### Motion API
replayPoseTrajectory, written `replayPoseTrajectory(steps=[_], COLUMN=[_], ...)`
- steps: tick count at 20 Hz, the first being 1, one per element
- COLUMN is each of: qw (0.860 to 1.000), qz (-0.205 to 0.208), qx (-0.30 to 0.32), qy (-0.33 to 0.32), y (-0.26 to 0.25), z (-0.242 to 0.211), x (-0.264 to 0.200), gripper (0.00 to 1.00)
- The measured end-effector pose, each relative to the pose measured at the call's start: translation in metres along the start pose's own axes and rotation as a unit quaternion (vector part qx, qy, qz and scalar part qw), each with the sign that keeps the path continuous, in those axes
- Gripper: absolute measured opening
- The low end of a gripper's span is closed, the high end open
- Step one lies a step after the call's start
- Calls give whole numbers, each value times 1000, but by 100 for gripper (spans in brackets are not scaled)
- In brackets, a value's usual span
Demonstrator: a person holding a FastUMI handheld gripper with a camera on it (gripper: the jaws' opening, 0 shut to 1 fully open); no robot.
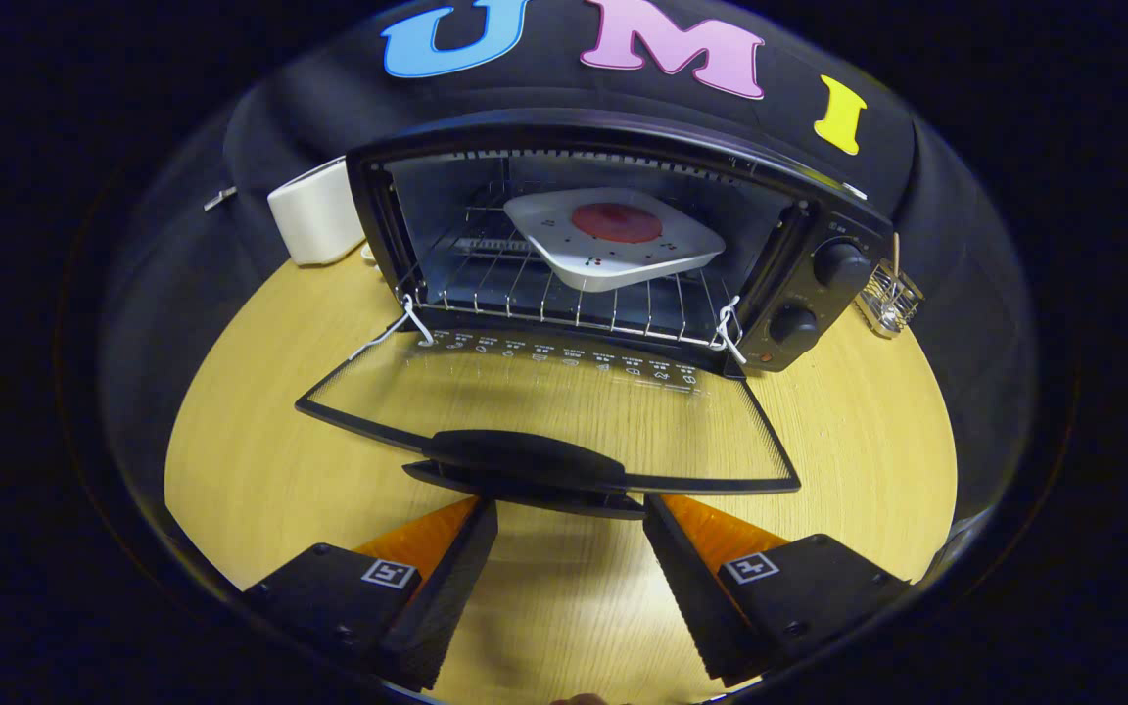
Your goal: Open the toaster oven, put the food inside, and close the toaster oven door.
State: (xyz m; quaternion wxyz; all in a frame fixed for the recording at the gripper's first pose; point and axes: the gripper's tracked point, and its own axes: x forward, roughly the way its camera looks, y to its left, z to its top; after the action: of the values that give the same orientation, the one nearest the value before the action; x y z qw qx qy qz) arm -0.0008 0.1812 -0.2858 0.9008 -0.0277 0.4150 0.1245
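Observation:
The black toaster oven (823, 230) stands on a wooden table (251, 450) beyond my fingers, its glass door (564, 411) dropped flat toward me. Inside, a white square plate (667, 257) carrying a round red piece of food (617, 222) rests on the wire rack (505, 284). My gripper (569, 514) is open, with the door's black handle (525, 460) just ahead of and slightly above the gap between the fingertips. Nothing is held between the fingers.
A white appliance (314, 212) stands to the left of the oven at the back of the table. A small wire basket (889, 299) sits to the right of the oven, beside its two control knobs (817, 292).

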Motion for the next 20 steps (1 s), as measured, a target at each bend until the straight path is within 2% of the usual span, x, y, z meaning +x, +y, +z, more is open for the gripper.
replayPoseTrajectory(steps=[4,7,10,14,20], qw=[998,994,989,971,932], qz=[14,10,22,17,-32], qx=[-6,-23,6,15,21], qy=[-54,-108,-148,-239,-361], y=[3,2,6,-13,-91], z=[32,68,101,136,150], x=[-27,-40,-68,-112,-203], gripper=[98,98,98,98,98])
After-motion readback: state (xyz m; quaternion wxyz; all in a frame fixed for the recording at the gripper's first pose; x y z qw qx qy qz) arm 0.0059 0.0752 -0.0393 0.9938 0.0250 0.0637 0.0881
